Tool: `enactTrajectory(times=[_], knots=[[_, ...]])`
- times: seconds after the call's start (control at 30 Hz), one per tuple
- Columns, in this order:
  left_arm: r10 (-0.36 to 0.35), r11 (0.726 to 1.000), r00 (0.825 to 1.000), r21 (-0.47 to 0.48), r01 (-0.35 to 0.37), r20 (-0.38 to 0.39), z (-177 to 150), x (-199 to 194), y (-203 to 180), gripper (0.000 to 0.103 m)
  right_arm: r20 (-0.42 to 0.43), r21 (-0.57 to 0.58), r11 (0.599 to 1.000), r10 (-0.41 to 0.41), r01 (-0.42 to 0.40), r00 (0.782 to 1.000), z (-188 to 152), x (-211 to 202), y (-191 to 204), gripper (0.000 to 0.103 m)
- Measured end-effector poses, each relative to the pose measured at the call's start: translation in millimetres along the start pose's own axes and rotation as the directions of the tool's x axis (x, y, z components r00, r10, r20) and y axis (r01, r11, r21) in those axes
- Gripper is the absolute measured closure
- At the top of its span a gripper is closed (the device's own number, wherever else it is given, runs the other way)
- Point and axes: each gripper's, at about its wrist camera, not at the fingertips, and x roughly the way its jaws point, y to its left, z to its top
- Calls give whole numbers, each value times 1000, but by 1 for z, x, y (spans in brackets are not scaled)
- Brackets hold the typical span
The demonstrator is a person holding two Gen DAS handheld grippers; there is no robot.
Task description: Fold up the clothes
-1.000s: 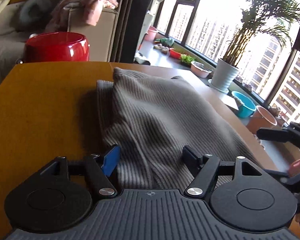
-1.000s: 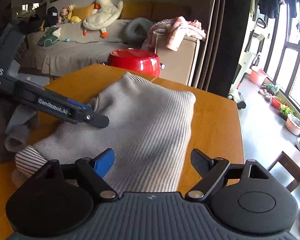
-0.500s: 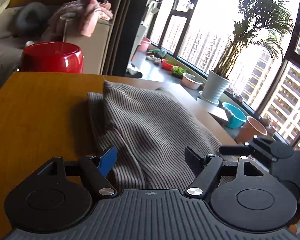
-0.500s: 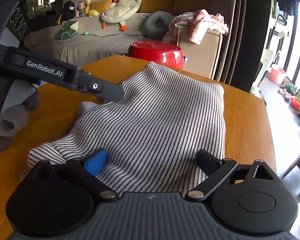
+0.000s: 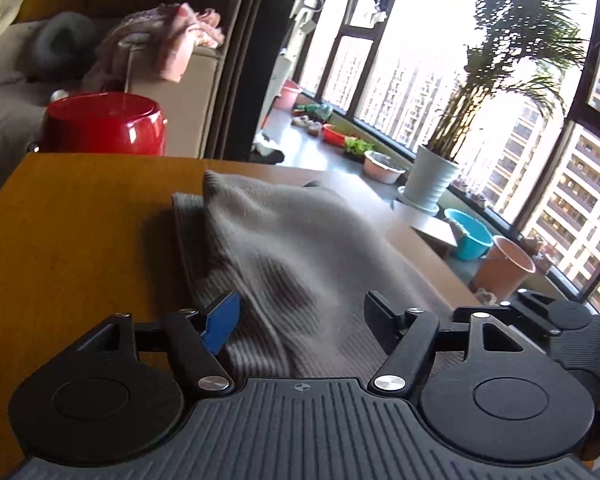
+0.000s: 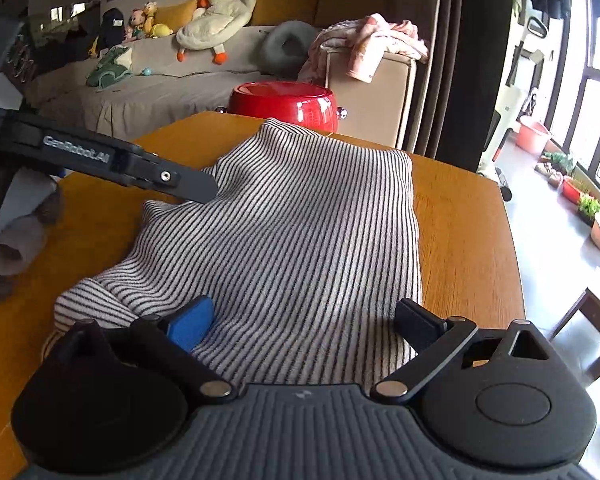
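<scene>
**Both tools open over the striped top: the near hem is being lined up for a grasp**

The top (image 6: 300,232) is lying across the middle of the table (image 6: 468,248), partly folded, with its far edge reaching toward the upper centre of the right wrist frame and its near hem running under the right tool (image 6: 304,320). That tool's fingers are being held well apart, with striped cloth spread between them and nothing clamped. In the left wrist frame the left tool (image 5: 300,316) is likewise being held apart over the top (image 5: 292,248), cloth lying between its fingers but not pinched. The left tool is also being seen at the left of the right wrist frame, its tip (image 6: 196,190) resting at or just above a raised ridge of cloth; contact cannot be told.

The step in hand is judged to be the taking of the near edge for another fold. It is probably being done best if both layers of the hem are caught together, each tool being closed near its own corner, so the edge is being lifted level. The bunched lobe at the lower left of the right wrist frame should be flattened or included, or a lump is likely to be folded in. A red pot (image 6: 284,102) is standing beyond the table's far edge, apart from the top.
</scene>
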Motion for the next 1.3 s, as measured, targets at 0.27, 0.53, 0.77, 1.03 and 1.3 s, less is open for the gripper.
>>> enactTrajectory(times=[0.27, 0.53, 0.77, 1.03, 1.3], knots=[[-38, 999, 995, -2, 38, -88, -14, 25, -1, 39, 8, -27, 1000, -4, 4, 1000, -1, -14, 10, 6], [-31, 999, 996, -12, 30, -82, -14, 29, 5, 37, 22, -115, 993, 30, -28, 999, -2, -28, 27, 6], [-19, 999, 997, -32, 16, -78, -10, 19, 11, 33, 11, -85, 996, 29, -28, 1000, -7, -27, 25, 6], [114, 993, 991, -25, -116, -63, -7, 0, 32, 30, 21, -314, 945, 100, -89, 995, -2, -60, 57, 6], [127, 992, 990, -21, -128, -69, -9, -6, 37, 27, -36, -499, 858, 119, -121, 992, -21, -33, 92, 9]])
